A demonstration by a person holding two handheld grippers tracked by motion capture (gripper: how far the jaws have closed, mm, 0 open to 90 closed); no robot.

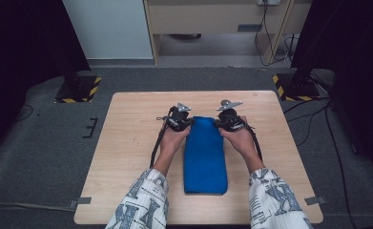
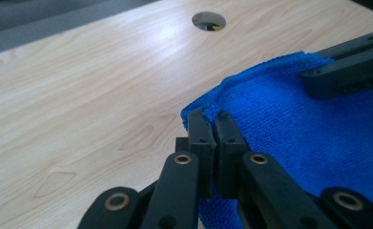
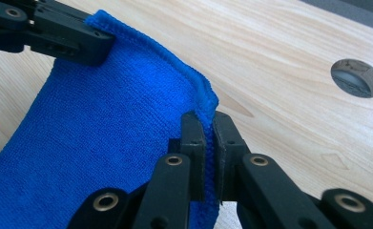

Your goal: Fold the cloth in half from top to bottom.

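A folded blue cloth [image 1: 204, 155] lies lengthwise in the middle of the wooden table [image 1: 127, 143]. Its far end is lifted off the wood. My left gripper [image 1: 190, 122] is shut on the far left corner of the cloth [image 2: 270, 109]; the hem is pinched between the black jaws [image 2: 213, 125]. My right gripper [image 1: 219, 121] is shut on the far right corner, the cloth [image 3: 103, 129] clamped between its pads [image 3: 210, 125]. Each gripper view also shows the other gripper's jaws holding the opposite corner.
A round cable hole [image 2: 209, 20] sits in the table near its far right corner. Black stands with yellow-striped bases [image 1: 78, 88] rest on the grey floor beyond the table. A cabinet with cables [image 1: 265, 28] stands at the back.
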